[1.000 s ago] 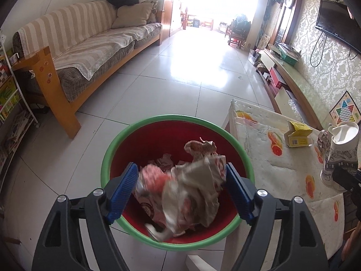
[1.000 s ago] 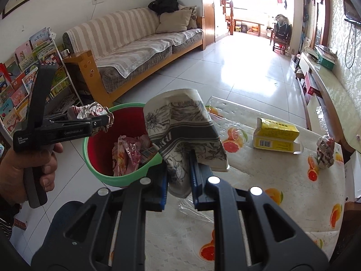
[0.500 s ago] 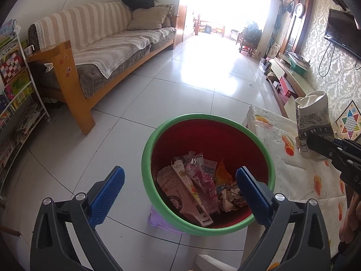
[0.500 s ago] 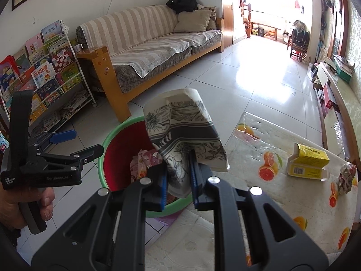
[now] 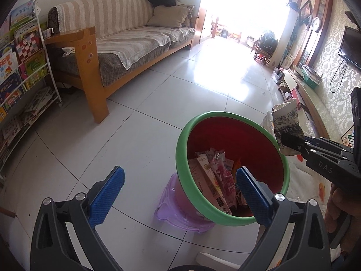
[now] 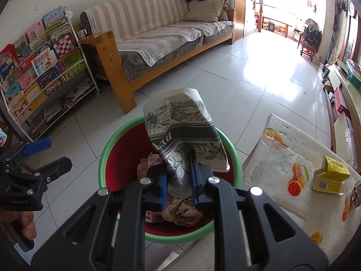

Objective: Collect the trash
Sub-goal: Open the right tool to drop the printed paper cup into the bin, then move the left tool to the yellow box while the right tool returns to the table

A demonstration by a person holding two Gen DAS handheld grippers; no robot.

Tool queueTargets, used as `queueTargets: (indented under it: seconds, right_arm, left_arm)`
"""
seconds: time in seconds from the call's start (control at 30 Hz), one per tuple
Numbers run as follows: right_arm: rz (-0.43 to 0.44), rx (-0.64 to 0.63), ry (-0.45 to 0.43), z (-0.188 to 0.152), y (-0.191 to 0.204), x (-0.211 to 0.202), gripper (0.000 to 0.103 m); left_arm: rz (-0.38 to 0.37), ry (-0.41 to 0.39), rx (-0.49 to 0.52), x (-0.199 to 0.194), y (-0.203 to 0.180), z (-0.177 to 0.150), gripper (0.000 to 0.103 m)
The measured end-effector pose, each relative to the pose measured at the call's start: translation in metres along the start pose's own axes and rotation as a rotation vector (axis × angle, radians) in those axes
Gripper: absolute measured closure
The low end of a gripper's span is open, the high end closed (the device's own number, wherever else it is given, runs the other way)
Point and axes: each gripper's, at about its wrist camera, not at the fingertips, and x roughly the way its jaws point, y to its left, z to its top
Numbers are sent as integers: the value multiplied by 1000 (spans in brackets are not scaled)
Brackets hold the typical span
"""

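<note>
While the right gripper (image 6: 178,176) pinches a crushed paper cup (image 6: 183,133) with a dark floral print between its blue pads, the cup hangs directly over the open mouth of the trash bin (image 6: 103,158) — a red tub with a green rim, standing on a translucent purple stool (image 5: 167,205) on the white tiled floor. Wrappers and crumpled paper (image 6: 182,210) already lie in the bin. The left gripper (image 5: 180,186) is beside the bin with its jaws spread wide and nothing between them — one pad over the floor, the other over the bin's near rim. To the right of the bin stands a table (image 6: 282,158) under a fruit-print cloth, carrying a yellow carton (image 6: 331,176) with its flap open and a crumpled wrapper (image 6: 355,194) near the edge of view.
</note>
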Motion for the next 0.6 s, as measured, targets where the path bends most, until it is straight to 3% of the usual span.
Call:
queueTargets:
  seconds: [0.4,0.5,0.57,0.6]
  right_arm:
    - [8,-19,76,-7,11,33,85]
    - [11,-23,82,-8,12,33,70]
    - [0,-17,62,-8,12,27,50]
    - [0,-12,56,-7,11,25,47]
  left_arm:
    - [12,10,-25,3,13,-1,8]
    - [9,7,-14,2,9,-2,8]
    - [7,7,-10,1,5,0,8]
    - [6,6,-7,1,3,1,8]
